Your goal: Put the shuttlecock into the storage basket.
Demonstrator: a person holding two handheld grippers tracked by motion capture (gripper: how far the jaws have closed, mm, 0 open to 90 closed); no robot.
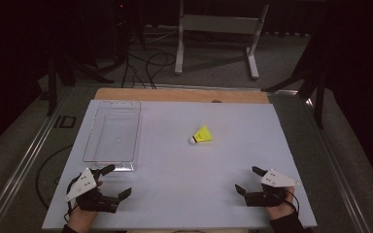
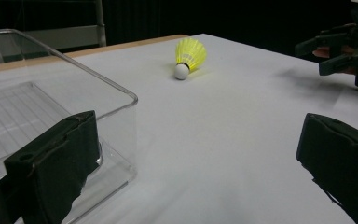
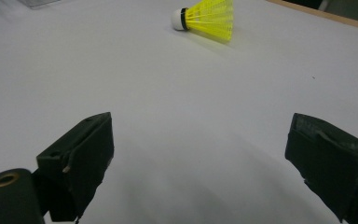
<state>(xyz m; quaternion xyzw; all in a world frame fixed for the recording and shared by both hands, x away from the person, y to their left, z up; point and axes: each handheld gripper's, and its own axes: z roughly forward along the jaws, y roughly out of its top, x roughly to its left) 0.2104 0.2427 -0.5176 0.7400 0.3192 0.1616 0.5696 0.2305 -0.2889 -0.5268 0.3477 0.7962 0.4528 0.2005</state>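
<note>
White table, wooden far edge. Clear plastic tray, far left, nothing in it. Left gripper, near-left by the tray corner, jaws spread, nothing held. Right gripper, near-right, likewise spread. Yellow shuttlecock lay mid-table on its side, white cork toward the tray.

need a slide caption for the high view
Both open grippers, left and right, rest near the table edge; yellow shuttlecock lies beside an empty clear tray.

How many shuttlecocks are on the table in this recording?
1. The yellow shuttlecock with a white cork tip lies on its side on the white table top, right of the clear plastic tray, which looks empty.
</note>
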